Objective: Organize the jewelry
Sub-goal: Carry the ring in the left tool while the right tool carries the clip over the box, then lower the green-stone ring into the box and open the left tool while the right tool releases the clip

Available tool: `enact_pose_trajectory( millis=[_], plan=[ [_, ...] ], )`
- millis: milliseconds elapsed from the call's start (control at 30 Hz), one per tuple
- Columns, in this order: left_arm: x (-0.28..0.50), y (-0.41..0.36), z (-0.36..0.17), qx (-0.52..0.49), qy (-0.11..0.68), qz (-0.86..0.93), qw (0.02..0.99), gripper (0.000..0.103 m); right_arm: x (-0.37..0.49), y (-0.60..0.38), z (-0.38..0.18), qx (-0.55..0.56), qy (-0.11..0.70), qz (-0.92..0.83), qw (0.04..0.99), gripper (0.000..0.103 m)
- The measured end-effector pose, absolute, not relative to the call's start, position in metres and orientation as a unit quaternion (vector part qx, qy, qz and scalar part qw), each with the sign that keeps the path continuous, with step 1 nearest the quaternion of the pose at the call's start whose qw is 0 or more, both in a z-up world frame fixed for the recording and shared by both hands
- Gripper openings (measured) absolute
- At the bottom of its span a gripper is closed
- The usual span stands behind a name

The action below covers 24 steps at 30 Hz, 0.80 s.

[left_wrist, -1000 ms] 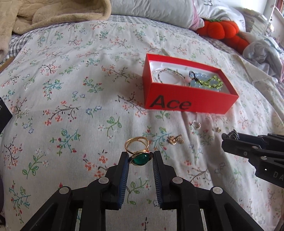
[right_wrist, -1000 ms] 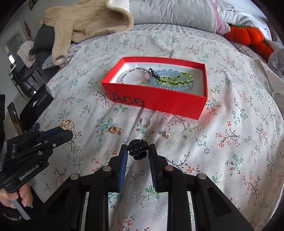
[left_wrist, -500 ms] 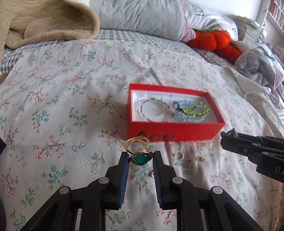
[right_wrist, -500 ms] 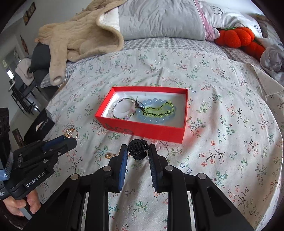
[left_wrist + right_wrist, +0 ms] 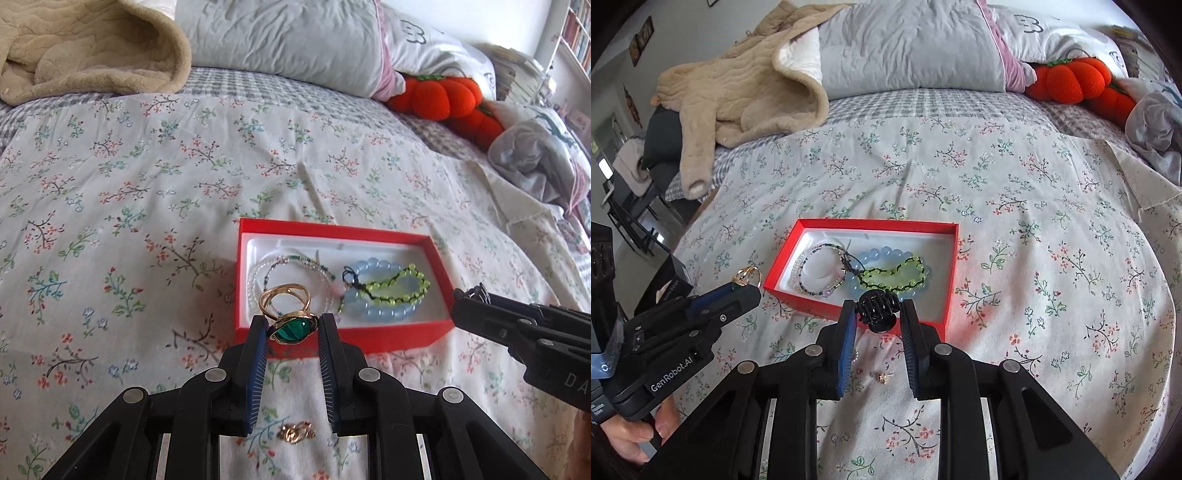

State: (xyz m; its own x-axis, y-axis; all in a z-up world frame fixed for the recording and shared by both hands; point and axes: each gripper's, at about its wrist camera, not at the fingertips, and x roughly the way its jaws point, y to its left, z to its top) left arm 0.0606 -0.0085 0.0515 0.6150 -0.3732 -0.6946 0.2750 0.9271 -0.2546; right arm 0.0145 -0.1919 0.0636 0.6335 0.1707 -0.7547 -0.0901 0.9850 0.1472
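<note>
Left gripper [image 5: 291,326], low centre, clamps a green-stone ring [image 5: 290,317]; right gripper [image 5: 877,314] pinches a black hair clip [image 5: 878,308] before the red box [image 5: 945,306].

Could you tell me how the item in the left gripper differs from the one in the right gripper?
The left gripper holds a gold ring with a green stone; the right gripper holds a black hair claw. The ring is shiny metal with an open band sticking up past the fingertips; the claw is matte and toothed. Both are pinched at the fingertips, raised near the red box.
</note>
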Motion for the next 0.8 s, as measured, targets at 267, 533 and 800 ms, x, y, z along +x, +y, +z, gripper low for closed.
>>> enact_pose_trajectory(
  millis=[267,533,800],
  plan=[
    [0.081,-0.024,0.043,-0.061,0.399,-0.184,0.896,0.021,0.038,-0.209,0.055,0.069,0.428,0.058,0.899,0.025],
    [0.1,-0.038,0.028,-0.047,0.411,-0.183,0.892,0.021,0.055,-0.218,0.044,0.077,0.434,0.055,0.896,0.025],
    [0.112,-0.047,0.016,-0.041,0.432,-0.175,0.884,0.022,0.058,-0.22,0.041,0.072,0.435,0.063,0.895,0.025]
  ],
)
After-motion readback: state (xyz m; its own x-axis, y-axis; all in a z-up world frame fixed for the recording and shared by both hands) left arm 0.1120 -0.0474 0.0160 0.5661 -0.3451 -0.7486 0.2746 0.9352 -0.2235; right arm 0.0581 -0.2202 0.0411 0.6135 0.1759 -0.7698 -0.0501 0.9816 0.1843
